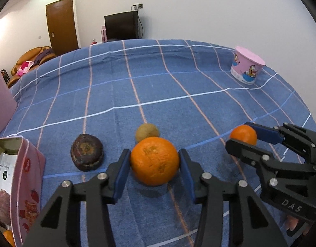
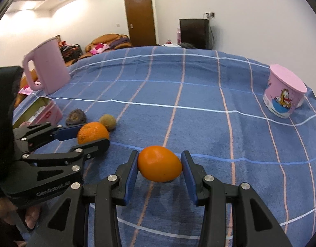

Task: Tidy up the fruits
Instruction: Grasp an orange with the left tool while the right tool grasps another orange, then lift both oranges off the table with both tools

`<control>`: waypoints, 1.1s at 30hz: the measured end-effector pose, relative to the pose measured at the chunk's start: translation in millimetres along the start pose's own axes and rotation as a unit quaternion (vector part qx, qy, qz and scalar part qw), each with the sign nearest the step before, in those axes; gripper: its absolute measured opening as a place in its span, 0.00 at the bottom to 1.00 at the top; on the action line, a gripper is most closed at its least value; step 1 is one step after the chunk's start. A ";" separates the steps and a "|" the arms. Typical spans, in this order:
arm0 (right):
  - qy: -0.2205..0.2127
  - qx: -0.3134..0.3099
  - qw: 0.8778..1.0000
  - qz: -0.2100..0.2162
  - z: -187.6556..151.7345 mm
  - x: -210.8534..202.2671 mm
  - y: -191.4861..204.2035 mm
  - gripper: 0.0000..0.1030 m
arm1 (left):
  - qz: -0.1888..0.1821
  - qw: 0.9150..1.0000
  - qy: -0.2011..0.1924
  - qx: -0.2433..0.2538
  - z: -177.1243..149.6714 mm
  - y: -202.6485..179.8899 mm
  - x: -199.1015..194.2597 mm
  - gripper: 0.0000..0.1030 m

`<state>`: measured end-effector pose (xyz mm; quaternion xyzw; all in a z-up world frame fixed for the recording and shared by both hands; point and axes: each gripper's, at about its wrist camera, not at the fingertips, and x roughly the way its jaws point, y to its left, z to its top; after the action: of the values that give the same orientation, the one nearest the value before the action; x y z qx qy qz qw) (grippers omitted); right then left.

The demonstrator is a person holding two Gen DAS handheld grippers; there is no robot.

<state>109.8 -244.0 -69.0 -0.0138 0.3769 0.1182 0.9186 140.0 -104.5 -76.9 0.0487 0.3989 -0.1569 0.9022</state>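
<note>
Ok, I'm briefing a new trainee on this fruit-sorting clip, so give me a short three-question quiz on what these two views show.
1. True or false: the left hand-held gripper has its pads on the large orange.
2. What does the right hand-held gripper grip? A) a lemon B) the small orange C) a cup
3. Fill in: behind the large orange sits a round, yellowish-brown ____.

Key: 1 true; 2 B; 3 fruit.
</note>
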 end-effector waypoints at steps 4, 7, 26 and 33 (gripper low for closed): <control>-0.008 -0.004 1.000 0.002 -1.3 -3.0 1.9 0.42 | 0.006 1.000 -0.011 0.003 -1.3 -1.1 -4.4 0.47; -0.016 -0.007 1.000 0.007 -2.7 -6.3 3.0 0.42 | 0.009 1.000 -0.020 0.004 -1.2 -1.9 -7.8 0.47; -0.068 -0.021 0.997 0.014 -5.0 -25.8 8.8 0.42 | 0.033 0.995 -0.093 0.011 -4.9 -5.0 -35.3 0.47; -0.082 -0.023 0.996 0.015 -6.4 -32.1 9.9 0.42 | 0.040 0.992 -0.117 0.013 -7.2 -6.3 -44.3 0.47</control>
<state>81.1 -241.7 -50.7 -0.0196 0.2972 0.1411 0.9441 104.9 -98.0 -49.0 0.0576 0.2866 -0.1304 0.9474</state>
